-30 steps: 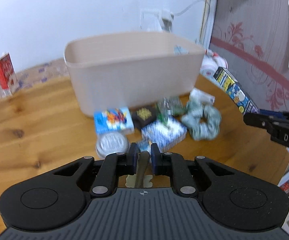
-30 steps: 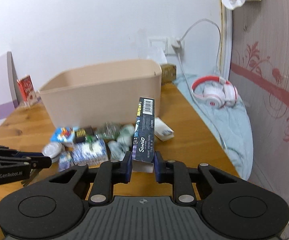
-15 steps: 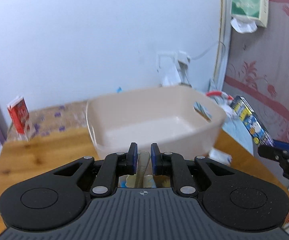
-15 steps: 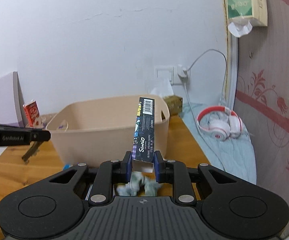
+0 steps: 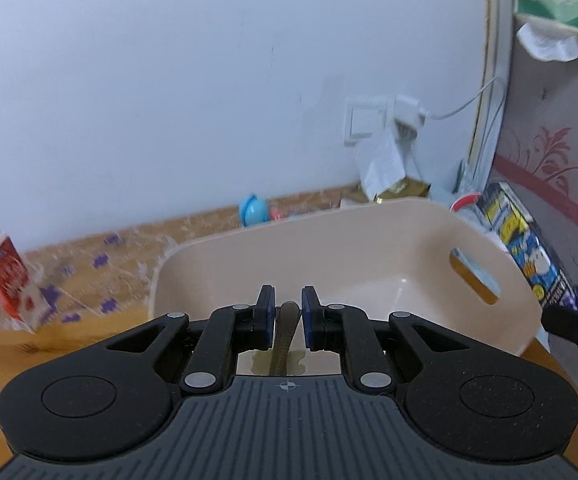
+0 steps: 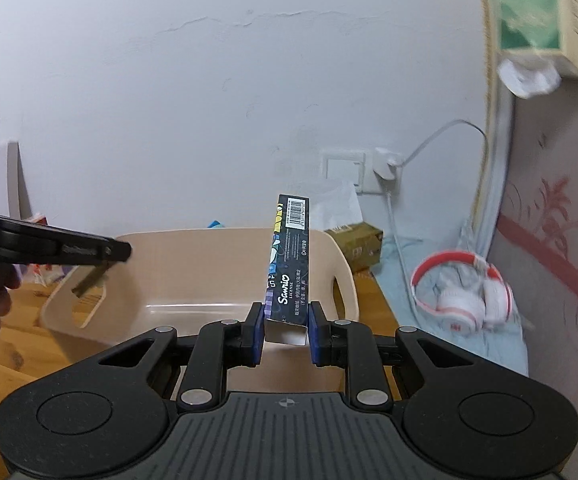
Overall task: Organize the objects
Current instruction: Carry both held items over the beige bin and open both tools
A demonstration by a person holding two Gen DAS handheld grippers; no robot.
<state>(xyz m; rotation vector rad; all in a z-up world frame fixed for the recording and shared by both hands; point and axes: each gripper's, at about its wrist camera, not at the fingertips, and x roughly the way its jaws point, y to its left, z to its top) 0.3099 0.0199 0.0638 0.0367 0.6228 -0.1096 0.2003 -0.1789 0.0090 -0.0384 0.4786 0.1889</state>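
A beige plastic bin (image 5: 369, 248) stands on the wooden table; it also shows in the right wrist view (image 6: 209, 272). My left gripper (image 5: 288, 312) is shut on a thin olive-brown clip (image 5: 285, 336) and hangs over the bin's near rim. From the right wrist view the left gripper (image 6: 121, 252) is above the bin's left end, the clip (image 6: 89, 280) dangling from it. My right gripper (image 6: 285, 320) is shut on a tall dark Sanrio box (image 6: 289, 256), held upright above the bin's near edge. The box also shows in the left wrist view (image 5: 525, 252).
Red-and-white headphones (image 6: 465, 288) lie on a pale blue cloth at the right. A red carton (image 5: 5, 280) stands at the table's left. A wall socket with a charger (image 6: 385, 164) and a small brown box (image 6: 357, 244) are behind the bin.
Both grippers rose from the pile of small items and moved forward over the bin, each keeping its object. The bin's inside now shows.
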